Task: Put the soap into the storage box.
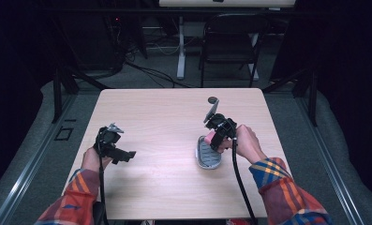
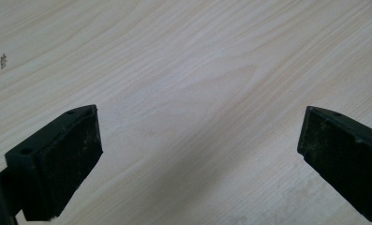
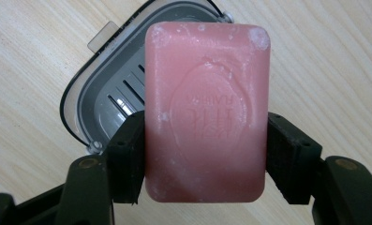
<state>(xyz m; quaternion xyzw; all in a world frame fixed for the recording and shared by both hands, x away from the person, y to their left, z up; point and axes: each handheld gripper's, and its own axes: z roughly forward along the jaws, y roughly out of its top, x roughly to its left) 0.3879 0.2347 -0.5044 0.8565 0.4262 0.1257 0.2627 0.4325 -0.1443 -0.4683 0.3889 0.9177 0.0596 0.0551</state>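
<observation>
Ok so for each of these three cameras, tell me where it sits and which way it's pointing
High view: above the person's side, looking forward and down on the table; both forearms, left gripper and right gripper show.
Left gripper view: rides the left gripper, facing bare tabletop between its open jaws.
Right gripper view: rides the right gripper, facing down at the pink soap it clamps above the grey soap dish.
Shared: soap and dish appear in the high and right gripper views.

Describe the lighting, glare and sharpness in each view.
High view: lit pale wooden table, dark surroundings, soft detail. Left gripper view: even light, sharp wood grain, open black jaws slightly blurred. Right gripper view: pink rectangular soap bar sharp, small glint on grey slotted soap dish.
</observation>
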